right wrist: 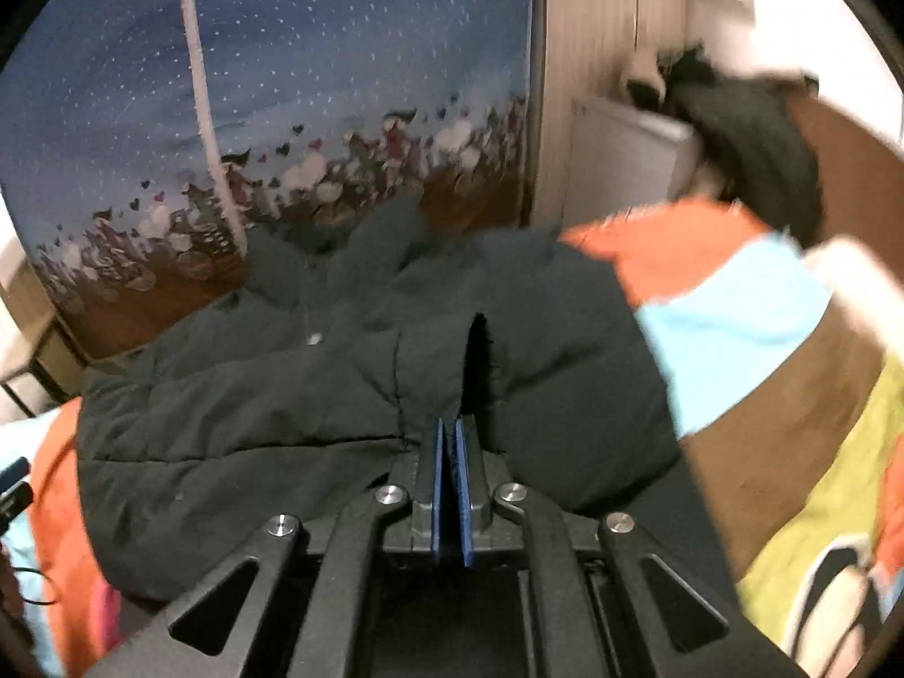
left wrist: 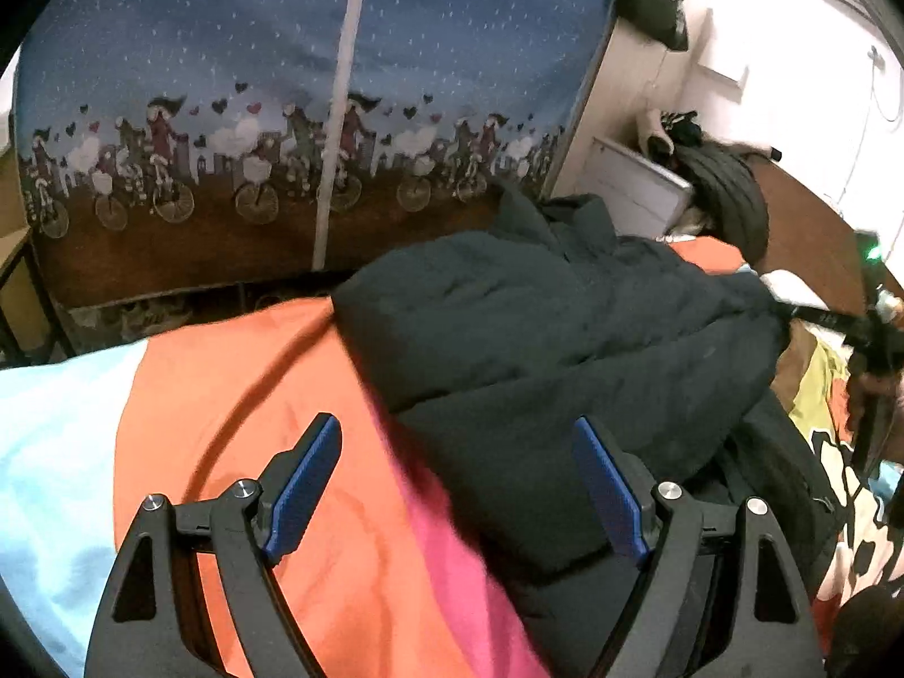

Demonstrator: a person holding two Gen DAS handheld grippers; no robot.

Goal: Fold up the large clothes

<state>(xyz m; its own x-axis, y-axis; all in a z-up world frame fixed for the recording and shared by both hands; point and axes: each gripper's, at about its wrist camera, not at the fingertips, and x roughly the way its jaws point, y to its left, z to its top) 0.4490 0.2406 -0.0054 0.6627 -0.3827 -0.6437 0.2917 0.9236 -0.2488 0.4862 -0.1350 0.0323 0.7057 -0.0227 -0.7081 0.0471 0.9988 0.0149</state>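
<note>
A blue curtain [left wrist: 226, 56] printed with white specks, hearts and a row of cyclists fills the background, a white pole [left wrist: 339, 107] running down its front. Below it lies a bed cover [left wrist: 237, 395] in blocks of orange, pale blue and pink, and the right wrist view adds brown and yellow-green patches of it that the left wrist view shows only at its far edge. Spread on this cover is the black padded jacket [left wrist: 537, 339], bunched into thick folds with its collar end toward the curtain. A white box-like unit [left wrist: 627, 186] stands beyond the bed with dark clothing [left wrist: 723, 192] heaped over its top edge; what lies inside it cannot be seen. A black bag [left wrist: 655, 0] hangs high on the wall, seen clearly only in the left wrist view; it bears a pale mark too small to read. The left tongs [left wrist: 460, 486] are spread wide, hovering over the jacket's near edge and the orange cover, gripping nothing. The right tongs [right wrist: 450, 440] are pressed together on a fold of the jacket [right wrist: 339, 395], with the fabric rising in a ridge ahead of the blue pads [right wrist: 436, 480]. The right wrist view is motion-blurred.
</note>
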